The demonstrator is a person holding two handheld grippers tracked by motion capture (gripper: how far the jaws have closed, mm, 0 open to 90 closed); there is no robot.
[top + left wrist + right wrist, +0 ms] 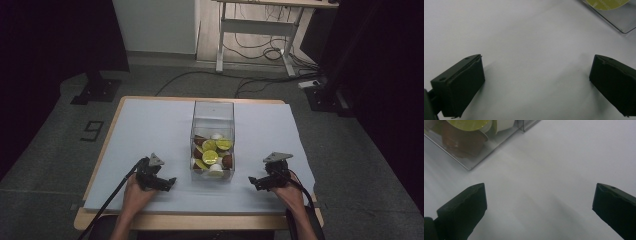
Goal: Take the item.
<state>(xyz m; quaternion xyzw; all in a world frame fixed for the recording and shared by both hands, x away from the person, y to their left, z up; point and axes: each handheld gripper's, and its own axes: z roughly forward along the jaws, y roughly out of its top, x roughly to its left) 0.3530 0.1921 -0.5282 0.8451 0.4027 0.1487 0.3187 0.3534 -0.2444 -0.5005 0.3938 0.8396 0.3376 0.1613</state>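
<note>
A clear plastic box [213, 114] stands in the middle of the white-covered table [150, 130]. It holds several small capsules, with lime-green lids [210, 156], brown ones [227, 161] and white ones [216, 136]. My left gripper [169, 183] rests on the table left of the box, open, nothing between its jaws. My right gripper [255, 183] rests right of the box, open and empty too. In the left gripper view [536, 82] a corner of the box [624, 27] lies at the top right. In the right gripper view [540, 207] the box [471, 157] with a brown capsule [461, 141] lies at the top left.
The wooden table edge [200, 222] runs along the front near the person's hands. Behind the table are a desk frame [255, 30] and loose cables [260, 50] on the grey floor. A black stand base [97, 90] sits at the far left.
</note>
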